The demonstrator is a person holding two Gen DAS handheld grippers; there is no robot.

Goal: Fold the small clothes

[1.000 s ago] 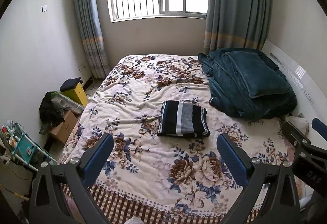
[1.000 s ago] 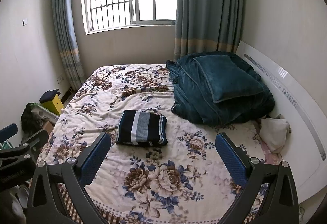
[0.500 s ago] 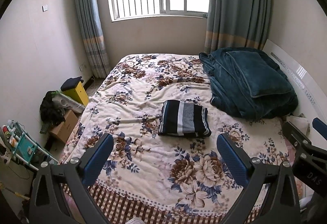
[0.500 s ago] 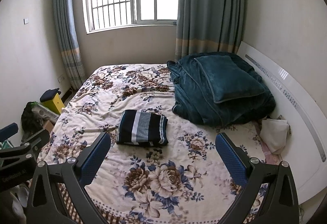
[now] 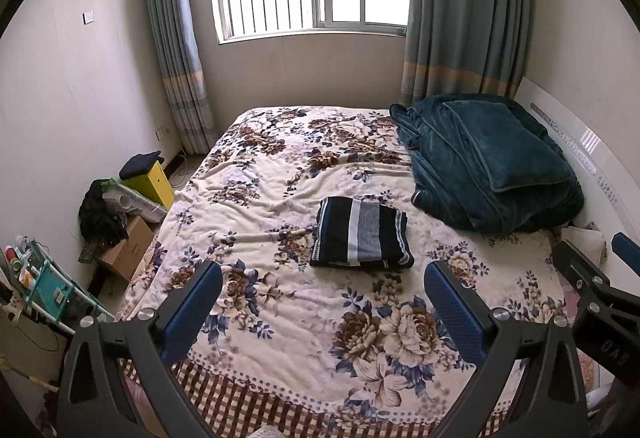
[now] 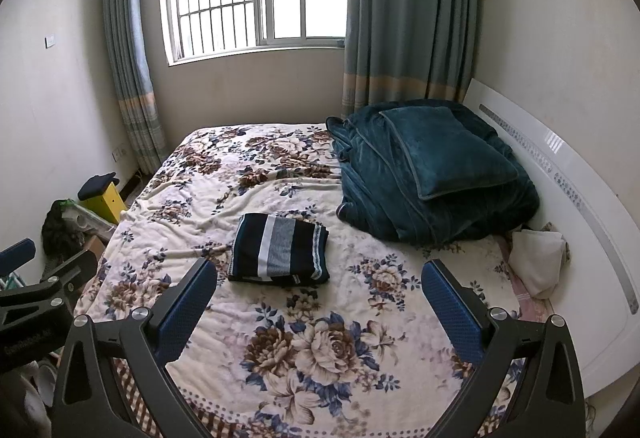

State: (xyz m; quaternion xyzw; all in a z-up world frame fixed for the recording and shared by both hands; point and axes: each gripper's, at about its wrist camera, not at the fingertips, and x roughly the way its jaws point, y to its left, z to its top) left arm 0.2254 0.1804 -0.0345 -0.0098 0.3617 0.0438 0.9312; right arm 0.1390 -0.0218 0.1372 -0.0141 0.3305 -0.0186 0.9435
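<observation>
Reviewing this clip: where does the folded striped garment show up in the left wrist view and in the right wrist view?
Left wrist: the folded striped garment lies on the floral bedspread, right of centre, beyond the open left gripper.
Right wrist: it lies left of centre, beyond the open right gripper.
Shared landmark: the teal blanket pile, to the garment's right in both.

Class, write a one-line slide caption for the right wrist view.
Open right tool above the floral bedspread, folded striped garment lying ahead, teal blanket piled by the headboard.
</observation>
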